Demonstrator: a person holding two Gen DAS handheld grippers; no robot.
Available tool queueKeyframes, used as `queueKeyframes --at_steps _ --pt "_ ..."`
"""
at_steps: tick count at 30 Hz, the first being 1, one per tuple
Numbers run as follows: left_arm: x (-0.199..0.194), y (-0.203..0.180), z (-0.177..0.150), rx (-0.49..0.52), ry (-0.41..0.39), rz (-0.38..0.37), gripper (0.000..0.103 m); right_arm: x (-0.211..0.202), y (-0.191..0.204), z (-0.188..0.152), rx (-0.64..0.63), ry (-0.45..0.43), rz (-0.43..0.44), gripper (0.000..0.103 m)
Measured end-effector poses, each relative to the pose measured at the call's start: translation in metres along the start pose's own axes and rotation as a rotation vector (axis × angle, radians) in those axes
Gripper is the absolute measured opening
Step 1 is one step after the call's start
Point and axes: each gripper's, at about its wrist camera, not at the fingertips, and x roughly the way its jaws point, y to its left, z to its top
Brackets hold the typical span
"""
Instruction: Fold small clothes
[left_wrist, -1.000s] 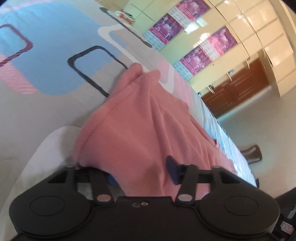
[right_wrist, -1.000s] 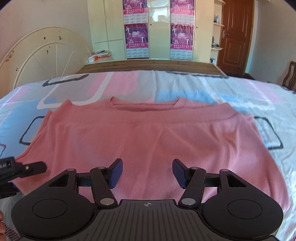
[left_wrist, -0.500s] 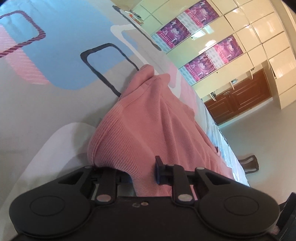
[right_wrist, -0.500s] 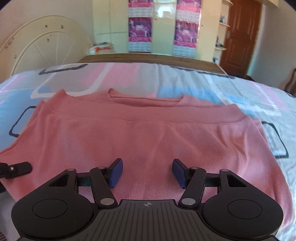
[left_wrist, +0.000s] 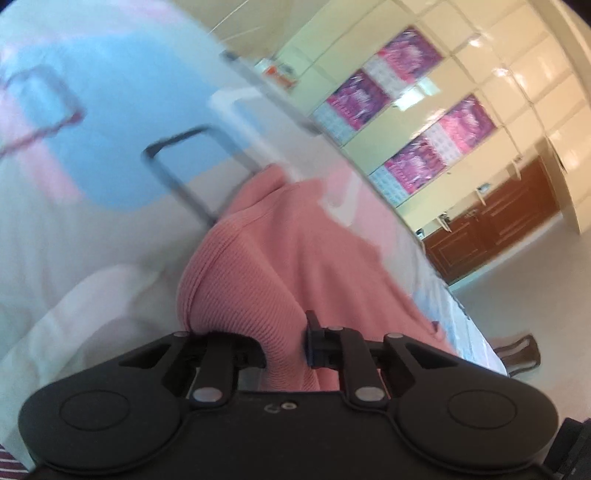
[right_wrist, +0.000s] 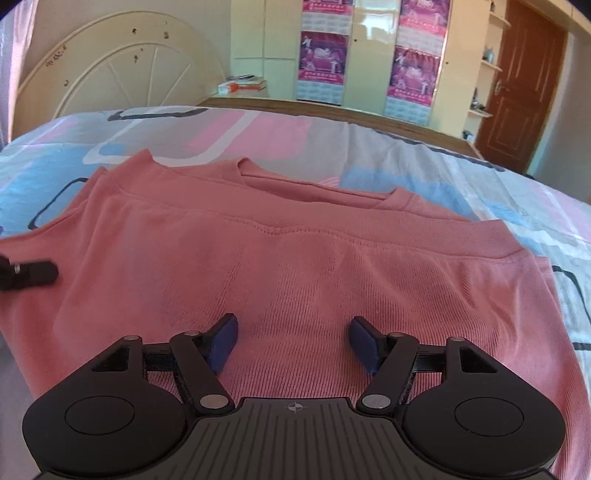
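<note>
Left claw (left_wrist: 284, 350) closing tighter, seemingly pinching pink shirt (left_wrist: 266, 266) edge between jaws

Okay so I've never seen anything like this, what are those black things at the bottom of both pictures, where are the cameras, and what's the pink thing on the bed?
There is no robot here. A person carries two handheld grippers, each with two fingers and a wide-angle camera looking forward along them, so the black body at the bottom of each picture is the tool itself.

One picture comes from the left gripper, tilted and blurred. Its jaws are closing on a bunched fold at the side of the pink ribbed shirt.

The other comes from the right gripper. Its jaws are opening, with blue pads wide apart over the shirt's near edge, pinching nothing. The shirt lies spread on a patterned bedsheet, neckline away from the camera. The left gripper's finger pokes in at that picture's left edge.

Behind are a headboard, cupboards with posters and a brown door.
</note>
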Motion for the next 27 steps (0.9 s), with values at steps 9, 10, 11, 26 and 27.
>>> queueKeyframes --at_steps 9,10,11,26,27 --pt "-0.012 -0.112 -0.013 0.329 -0.054 -0.101 0.014 -0.035 -0.053 0.001 0.112 -0.098 0.104 0.066" --pt "-0.009 -0.126 -0.019 0.358 -0.047 -0.122 0.014 -0.040 -0.061 0.001 0.115 -0.106 0.094 0.066" --pt "-0.006 -0.138 -0.027 0.387 -0.037 -0.142 0.014 -0.045 -0.071 0.000 0.121 -0.114 0.084 0.066" --pt "0.041 -0.205 -0.173 0.534 0.265 -0.318 0.013 -0.115 -0.214 -0.048 0.354 -0.124 -0.018 0.066" --pt "0.039 -0.203 -0.172 0.531 0.256 -0.320 0.013 -0.119 -0.216 -0.049 0.382 -0.129 0.015 0.066"
